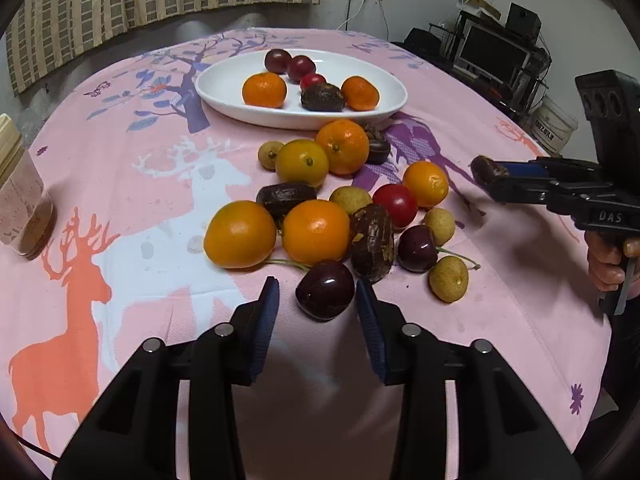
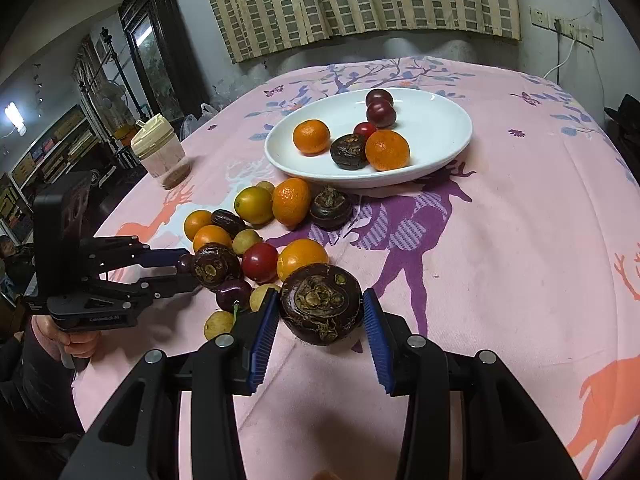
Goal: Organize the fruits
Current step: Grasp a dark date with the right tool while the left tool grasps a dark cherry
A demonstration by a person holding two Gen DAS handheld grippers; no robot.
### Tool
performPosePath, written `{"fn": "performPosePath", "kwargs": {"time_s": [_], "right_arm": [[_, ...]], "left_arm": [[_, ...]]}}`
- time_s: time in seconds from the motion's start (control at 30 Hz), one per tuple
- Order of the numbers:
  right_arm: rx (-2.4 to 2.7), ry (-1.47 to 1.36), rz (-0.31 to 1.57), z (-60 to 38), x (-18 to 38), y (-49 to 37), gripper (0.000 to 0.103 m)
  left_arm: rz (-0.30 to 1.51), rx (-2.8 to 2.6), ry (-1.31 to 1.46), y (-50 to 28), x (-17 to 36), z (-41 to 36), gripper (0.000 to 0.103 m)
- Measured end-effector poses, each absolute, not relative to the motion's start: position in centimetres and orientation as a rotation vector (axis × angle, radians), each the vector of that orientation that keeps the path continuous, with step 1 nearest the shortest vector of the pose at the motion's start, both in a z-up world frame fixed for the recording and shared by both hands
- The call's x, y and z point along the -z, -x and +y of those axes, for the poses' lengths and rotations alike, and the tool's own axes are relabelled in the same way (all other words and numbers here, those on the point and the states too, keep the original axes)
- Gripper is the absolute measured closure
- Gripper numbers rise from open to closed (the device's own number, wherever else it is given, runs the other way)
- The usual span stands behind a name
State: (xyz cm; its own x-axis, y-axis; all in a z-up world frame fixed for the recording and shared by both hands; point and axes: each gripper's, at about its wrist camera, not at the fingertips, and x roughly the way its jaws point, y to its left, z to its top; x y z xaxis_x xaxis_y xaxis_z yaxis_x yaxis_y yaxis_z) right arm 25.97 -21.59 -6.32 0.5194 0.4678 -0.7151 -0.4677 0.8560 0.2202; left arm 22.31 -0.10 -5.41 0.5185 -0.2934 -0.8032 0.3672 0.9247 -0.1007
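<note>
A dark cherry [image 1: 325, 290] lies on the pink cloth at the near edge of a loose pile of fruit [image 1: 320, 208]. My left gripper [image 1: 318, 292] straddles it; the right pad touches it and a gap shows at the left pad. In the right wrist view, my right gripper [image 2: 322, 312] is shut on a dark brown water chestnut [image 2: 322, 304], held just above the cloth. The same grip appears at the right of the left wrist view, right gripper [image 1: 486, 172]. A white plate [image 1: 224, 96] [image 2: 440, 160] behind the pile holds two oranges, dark cherries, a red fruit and a chestnut.
The pile mixes oranges, yellow longans, a red tomato [image 1: 395, 204], dates and chestnuts. A lidded jar [image 1: 24, 208] [image 2: 160, 152] stands at the table's left edge. A person's hand [image 1: 608, 264] holds the right gripper's handle. Shelves and a monitor stand beyond the table.
</note>
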Motion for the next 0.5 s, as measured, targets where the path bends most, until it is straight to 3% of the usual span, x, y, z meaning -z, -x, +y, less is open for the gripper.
{"fn": "performPosePath", "kwargs": {"time_s": [0.1, 0.37, 0.5], "right_arm": [[-0.558, 0.0, 0.855, -21.6, 6.3, -26.0, 0.06], [-0.591, -0.028, 0.869, -21.6, 6.6, -26.2, 0.06], [-0.613, -0.122, 0.842, -21.8, 5.3, -27.3, 0.06]], "left_arm": [[0.95, 0.396, -0.088, -22.4, 5.5, -0.2, 0.074], [0.89, 0.402, -0.06, -21.2, 4.2, -0.1, 0.074], [0.831, 0.474, 0.031, -22.1, 0.7, -0.6, 0.075]]}}
